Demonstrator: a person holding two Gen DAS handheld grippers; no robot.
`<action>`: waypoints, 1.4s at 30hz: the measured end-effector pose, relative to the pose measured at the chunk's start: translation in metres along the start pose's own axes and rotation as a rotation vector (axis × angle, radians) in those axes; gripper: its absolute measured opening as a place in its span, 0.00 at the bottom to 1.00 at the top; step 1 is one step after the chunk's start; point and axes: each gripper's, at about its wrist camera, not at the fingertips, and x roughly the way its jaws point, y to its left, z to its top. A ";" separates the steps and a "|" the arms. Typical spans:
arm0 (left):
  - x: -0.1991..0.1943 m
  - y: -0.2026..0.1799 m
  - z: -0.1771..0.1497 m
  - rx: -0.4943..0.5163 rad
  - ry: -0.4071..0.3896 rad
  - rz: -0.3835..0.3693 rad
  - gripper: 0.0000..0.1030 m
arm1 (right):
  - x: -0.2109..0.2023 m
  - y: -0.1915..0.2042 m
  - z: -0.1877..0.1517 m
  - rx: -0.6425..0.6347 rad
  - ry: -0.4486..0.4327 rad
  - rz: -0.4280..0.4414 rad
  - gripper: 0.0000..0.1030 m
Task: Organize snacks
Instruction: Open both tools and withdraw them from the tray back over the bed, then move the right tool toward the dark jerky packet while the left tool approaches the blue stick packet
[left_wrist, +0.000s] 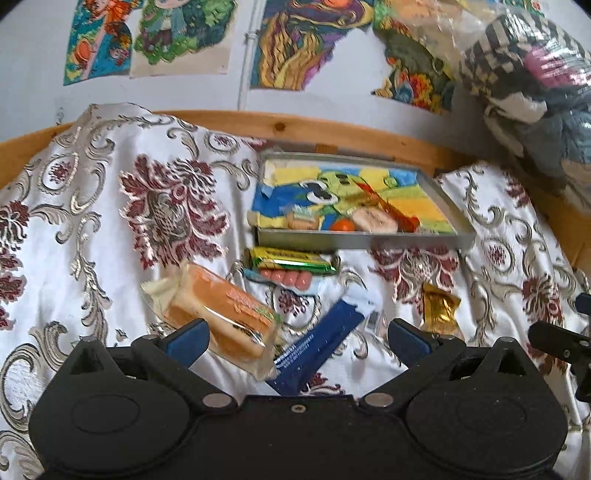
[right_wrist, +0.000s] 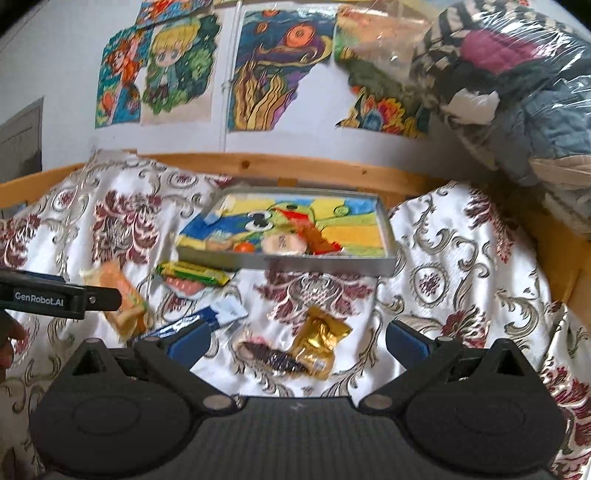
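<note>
On a bed under a white floral cloth (left_wrist: 122, 229), wooden rail (left_wrist: 295, 129) behind, drawings (right_wrist: 177, 70) taped on wall above. Bagged bedding (right_wrist: 517, 85) piled at far right. Shallow grey tray (left_wrist: 365, 240) with cartoon picture bottom at back centre, near rail; inside along front wall a few snacks: round biscuit pack (left_wrist: 373, 221), small orange ball (left_wrist: 341, 224), red-orange wrapper (left_wrist: 399, 214). Outside tray, just in front: green bar (left_wrist: 295, 260) lying on top of pink sausage pack (left_wrist: 288, 277). Nearer, wrapped sandwich cake (left_wrist: 221, 314) tilted, one end touching left gripper's left finger. Blue sachet (left_wrist: 317, 343) beside it, between the fingers. Gold wrapper (right_wrist: 317, 339) on cloth to the right, touching a dark brown snack pack (right_wrist: 269, 356). Left gripper (left_wrist: 297, 336) spread wide, clamping nothing. Right gripper (right_wrist: 295, 338) spread wide too, empty, over gold wrapper and dark pack. Bit of a hand (right_wrist: 11, 347) at left edge of right wrist view.
</note>
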 end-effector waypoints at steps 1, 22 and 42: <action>0.002 -0.001 -0.002 0.007 0.008 -0.004 0.99 | 0.002 0.001 -0.002 -0.005 0.011 0.004 1.00; 0.074 -0.022 -0.006 0.190 0.115 -0.151 0.99 | 0.081 -0.009 -0.028 -0.108 0.199 0.060 1.00; 0.141 -0.036 -0.005 0.348 0.205 -0.213 0.99 | 0.132 -0.001 -0.038 -0.338 0.180 0.149 1.00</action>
